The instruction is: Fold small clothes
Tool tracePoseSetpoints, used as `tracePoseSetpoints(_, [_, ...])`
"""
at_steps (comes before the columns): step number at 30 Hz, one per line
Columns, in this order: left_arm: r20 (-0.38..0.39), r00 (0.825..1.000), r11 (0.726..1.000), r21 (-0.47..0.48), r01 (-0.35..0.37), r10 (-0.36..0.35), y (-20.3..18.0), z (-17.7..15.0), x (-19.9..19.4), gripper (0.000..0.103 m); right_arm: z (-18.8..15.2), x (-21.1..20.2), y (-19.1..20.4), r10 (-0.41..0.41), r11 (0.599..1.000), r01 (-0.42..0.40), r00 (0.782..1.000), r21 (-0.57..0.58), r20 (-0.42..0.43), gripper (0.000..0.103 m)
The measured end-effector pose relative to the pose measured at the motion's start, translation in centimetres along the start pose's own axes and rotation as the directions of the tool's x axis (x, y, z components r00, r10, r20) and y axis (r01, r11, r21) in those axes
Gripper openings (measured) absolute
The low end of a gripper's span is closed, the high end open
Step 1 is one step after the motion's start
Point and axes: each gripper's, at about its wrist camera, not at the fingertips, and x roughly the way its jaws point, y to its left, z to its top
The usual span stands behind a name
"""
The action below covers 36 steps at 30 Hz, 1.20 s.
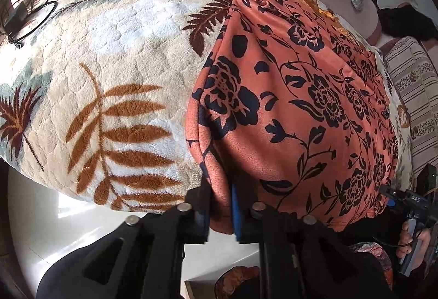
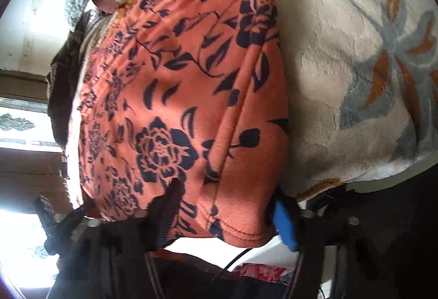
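Left tongs (image 1: 220, 212) pinch the near hem of the orange floral garment (image 1: 295, 96). Right tongs (image 2: 227, 214) stand spread, the garment's edge between their fingers, unpressed. Beyond, the garment lies folded on a leaf-patterned blanket (image 1: 115, 57) covering the bed.

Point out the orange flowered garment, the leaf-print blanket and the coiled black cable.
orange flowered garment (image 1: 301, 96), left wrist view, middle of its top face.
leaf-print blanket (image 1: 123, 52), left wrist view, pale patch left of the garment.
coiled black cable (image 1: 32, 19), left wrist view, its loop.
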Motion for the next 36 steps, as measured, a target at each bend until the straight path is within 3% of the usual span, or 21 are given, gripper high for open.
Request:
tracePoseSetpoints(2, [0.007, 0.999, 0.999, -0.013, 0.033, -0.032, 0.0, 0.2, -0.3, 0.009, -0.2, -0.3, 0.6, -0.043, 0.997, 0.044, 0.999, -0.059, 0.015, 0.023])
tracePoseSetpoints(4, [0.013, 0.997, 0.998, -0.006, 0.070, -0.069, -0.3, 0.6, -1.1, 0.008, -0.1, -1.4, 1.6, -0.044, 0.991, 0.048, 0.999, -0.128, 0.032, 0.014])
tracePoseSetpoints(7, [0.040, 0.989, 0.990, 0.009, 0.142, -0.142, -0.8, 2.0, -3.3, 0.008, 0.6, -4.3, 3.2, 0.024, 0.982, -0.009, 0.996, -0.191, 0.081, 0.013])
tracePoseSetpoints(10, [0.091, 0.978, 0.982, 0.023, 0.186, -0.188, -1.3, 4.6, -6.1, 0.008, 2.3, -8.0, 4.6, 0.114, 0.968, -0.072, 0.980, -0.239, 0.166, 0.013])
tracePoseSetpoints(15, [0.161, 0.957, 0.970, 0.021, 0.242, -0.242, -1.8, 11.6, -9.7, 0.008, 7.5, -12.7, 6.7, 0.219, 0.957, -0.144, 0.929, -0.253, 0.300, 0.013])
tracePoseSetpoints(19, [0.203, 0.948, 0.969, 0.023, 0.247, -0.246, -3.6, 19.5, -10.1, 0.008, 14.4, -13.1, 8.8, 0.298, 0.948, -0.226, 0.879, -0.226, 0.373, 0.013])
tracePoseSetpoints(23, [0.218, 0.955, 0.980, 0.031, 0.198, -0.200, -6.1, 27.7, -7.0, 0.008, 22.2, -10.6, 9.7, 0.367, 0.930, -0.336, 0.830, -0.148, 0.421, 0.013])
tracePoseSetpoints(27, [0.210, 0.965, 0.987, 0.024, 0.156, -0.158, -7.6, 33.7, -0.2, 0.008, 28.5, -5.6, 7.5, 0.422, 0.888, -0.458, 0.789, -0.029, 0.446, 0.015])
tracePoseSetpoints(29, [0.197, 0.970, 0.989, -0.006, 0.147, -0.143, -7.3, 35.5, 3.8, 0.008, 31.0, -1.9, 5.3, 0.444, 0.853, -0.517, 0.789, 0.069, 0.425, 0.017])
tracePoseSetpoints(33, [0.154, 0.980, 0.981, -0.125, 0.146, -0.126, -5.1, 36.4, 10.9, 0.010, 34.3, 3.0, 1.5, 0.435, 0.825, -0.519, 0.836, 0.225, 0.334, 0.019])
tracePoseSetpoints(36, [0.227, 0.958, 0.962, -0.169, 0.217, -0.176, -3.9, 35.4, 11.6, 0.012, 35.1, 2.1, 0.6, 0.487, 0.789, -0.575, 0.800, 0.215, 0.350, 0.019])
